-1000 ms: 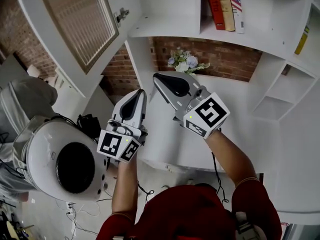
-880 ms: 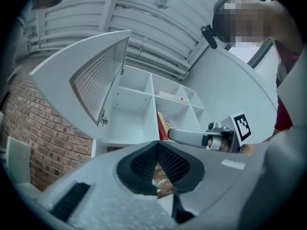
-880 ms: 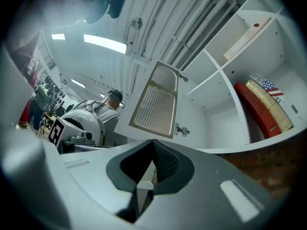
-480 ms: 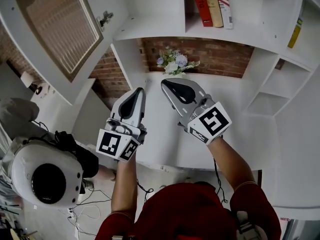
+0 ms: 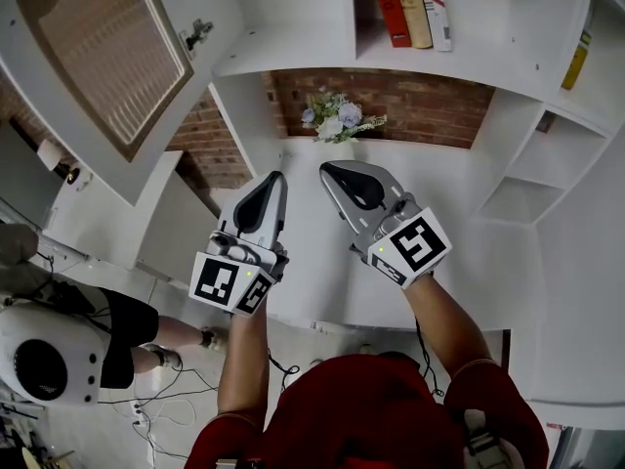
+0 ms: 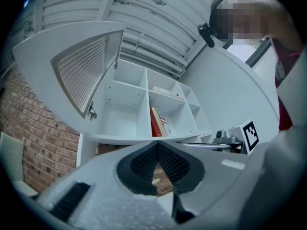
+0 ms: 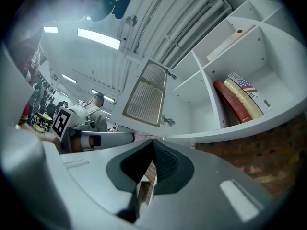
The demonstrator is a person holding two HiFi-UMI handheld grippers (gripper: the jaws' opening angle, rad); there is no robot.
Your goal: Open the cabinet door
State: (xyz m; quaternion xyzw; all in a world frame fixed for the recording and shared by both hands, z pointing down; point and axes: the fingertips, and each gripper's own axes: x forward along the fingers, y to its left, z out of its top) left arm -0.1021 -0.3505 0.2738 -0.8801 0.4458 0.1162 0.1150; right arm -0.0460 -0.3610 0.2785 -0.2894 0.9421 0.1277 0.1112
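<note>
The white cabinet door (image 5: 98, 57) with its slatted panel stands swung wide open at the upper left, held by its hinge (image 5: 198, 34). The compartment (image 5: 293, 8) behind it is bare inside. My left gripper (image 5: 276, 177) and right gripper (image 5: 326, 168) hover side by side over the white desk, below the shelf and apart from the door. Both are shut with nothing between the jaws. In the left gripper view the shut tips (image 6: 157, 145) point up at the open door (image 6: 81, 71). The right gripper view has its shut tips (image 7: 153, 142) below the door (image 7: 146, 97).
Books (image 5: 410, 3) stand in the compartment to the right of the open one. A small flower bunch (image 5: 337, 120) sits against the brick back wall. White shelves (image 5: 532, 189) rise at the right. A white round device (image 5: 39, 355) and a person's leg are at the lower left.
Both grippers have come down and back a little from the shelves, still shut. The white round device at the left has slid away toward the lower left corner.
</note>
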